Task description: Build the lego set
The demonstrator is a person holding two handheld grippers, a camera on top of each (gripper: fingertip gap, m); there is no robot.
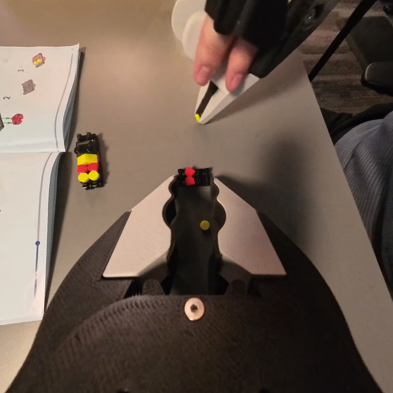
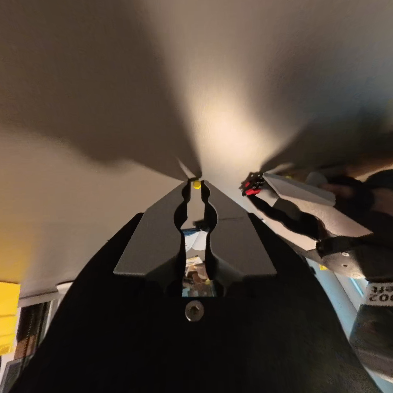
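the left camera looks down along its tool (image 1: 194, 180) at the bench (image 1: 138, 85). the right camera sits low, close to the bench (image 2: 106, 85). both see each other's tool.

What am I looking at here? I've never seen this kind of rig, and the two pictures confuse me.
No robot: a person holds a two-finger gripper in each hand, each carrying a camera looking along its fingers. The left gripper clamps a black assembly with red pieces. The right gripper, held by a hand, pinches a small yellow piece. On the grey table lie a finished black, yellow and red assembly, a loose yellow stud and an open instruction booklet.
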